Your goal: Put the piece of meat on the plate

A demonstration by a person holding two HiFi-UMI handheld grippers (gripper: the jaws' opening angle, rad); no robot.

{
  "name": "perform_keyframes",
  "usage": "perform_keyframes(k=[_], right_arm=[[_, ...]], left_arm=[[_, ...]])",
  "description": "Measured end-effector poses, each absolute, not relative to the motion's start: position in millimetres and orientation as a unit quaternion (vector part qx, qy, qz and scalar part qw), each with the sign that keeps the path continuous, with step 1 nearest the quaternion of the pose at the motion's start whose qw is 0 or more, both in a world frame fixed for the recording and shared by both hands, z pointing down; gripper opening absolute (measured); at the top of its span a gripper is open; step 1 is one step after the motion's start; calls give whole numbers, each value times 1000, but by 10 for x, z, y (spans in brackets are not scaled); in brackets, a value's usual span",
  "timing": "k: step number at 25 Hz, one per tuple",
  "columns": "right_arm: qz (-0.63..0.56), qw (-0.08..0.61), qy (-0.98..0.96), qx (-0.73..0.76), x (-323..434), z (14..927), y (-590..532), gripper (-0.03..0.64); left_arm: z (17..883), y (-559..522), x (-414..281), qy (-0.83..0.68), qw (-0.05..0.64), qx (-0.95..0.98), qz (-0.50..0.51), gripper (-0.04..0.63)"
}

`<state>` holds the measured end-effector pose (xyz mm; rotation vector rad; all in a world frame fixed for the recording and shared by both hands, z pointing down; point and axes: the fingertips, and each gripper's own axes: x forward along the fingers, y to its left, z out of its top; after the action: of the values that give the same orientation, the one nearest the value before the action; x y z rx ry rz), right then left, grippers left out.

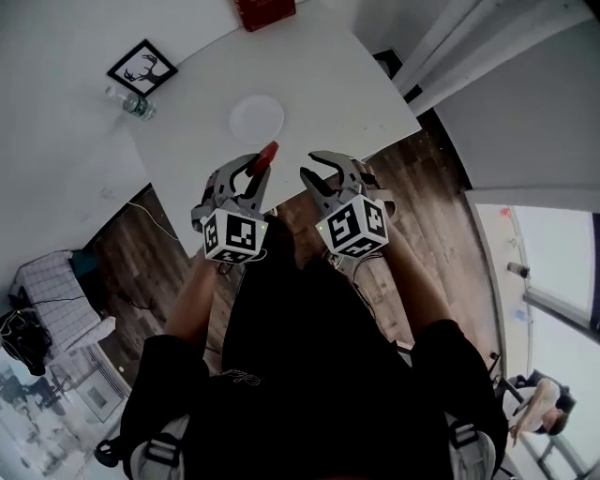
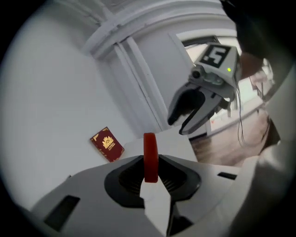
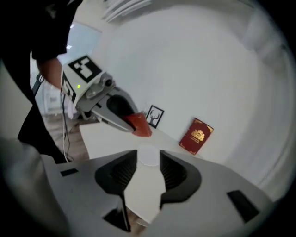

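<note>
A flat red piece of meat [image 1: 266, 156] stands on edge between the jaws of my left gripper [image 1: 254, 172], which is shut on it just short of the white table's near edge. In the left gripper view the meat [image 2: 150, 155] sticks up from between the black pads. The round white plate [image 1: 257, 118] lies on the table beyond both grippers. My right gripper [image 1: 321, 170] hangs beside the left one, open and with nothing in it. In the right gripper view the plate [image 3: 149, 155] shows through the gap, and the left gripper holds the meat [image 3: 139, 124] at the left.
A red book [image 1: 264, 11] stands at the table's far edge, and a framed deer picture [image 1: 142, 67] and a plastic bottle [image 1: 132, 102] are at its left. The white table [image 1: 337, 84] ends near the grippers, over a wood floor. The person's legs are below.
</note>
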<state>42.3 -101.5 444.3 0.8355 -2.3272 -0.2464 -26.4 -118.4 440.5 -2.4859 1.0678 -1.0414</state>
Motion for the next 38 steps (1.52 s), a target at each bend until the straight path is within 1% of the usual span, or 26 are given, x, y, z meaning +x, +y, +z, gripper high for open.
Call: perform_keyframes(k=[1, 3, 5, 10, 14, 20, 25, 29, 30, 32, 35, 38], right_arm=[[-145, 357, -874, 296, 327, 4482, -1106, 186], [-262, 398, -841, 257, 122, 4491, -1292, 198], [-336, 415, -815, 224, -77, 4464, -1404, 198], [-400, 446, -783, 167, -359, 4579, -1472, 164], [-423, 449, -771, 157, -476, 4654, -1556, 103], [-432, 453, -766, 148, -554, 4764, -1673, 94], [-421, 462, -766, 151, -549, 4852, -1706, 92], [-419, 473, -757, 165, -462, 4886, -1772, 92], [-414, 479, -756, 168, -426, 4906, -1788, 92], [-406, 490, -752, 172, -356, 4951, -1806, 92], [-395, 498, -751, 181, -297, 4999, -1786, 92], [-386, 505, -749, 186, -296, 5044, -1761, 92]], left_arm=[[4419, -1261, -323, 353, 168, -837, -383, 86], [4450, -1390, -406, 321, 253, -808, -425, 86], [4485, -1442, -443, 289, 291, -796, -445, 86], [4581, -1486, -437, 266, 317, -787, -458, 86], [4648, -1555, -467, 262, 329, -777, -468, 86], [4765, -1683, -549, 269, 344, -760, -482, 86], [4801, -1752, -593, 307, 322, -766, -463, 101], [4834, -1775, -757, 350, 282, -768, -456, 104], [4836, -1786, -830, 368, 267, -767, -453, 95], [4845, -1796, -988, 409, 220, -770, -437, 3], [4891, -1745, -1120, 456, 110, -790, -395, 3], [4945, -1677, -1136, 487, 44, -791, -367, 3]])
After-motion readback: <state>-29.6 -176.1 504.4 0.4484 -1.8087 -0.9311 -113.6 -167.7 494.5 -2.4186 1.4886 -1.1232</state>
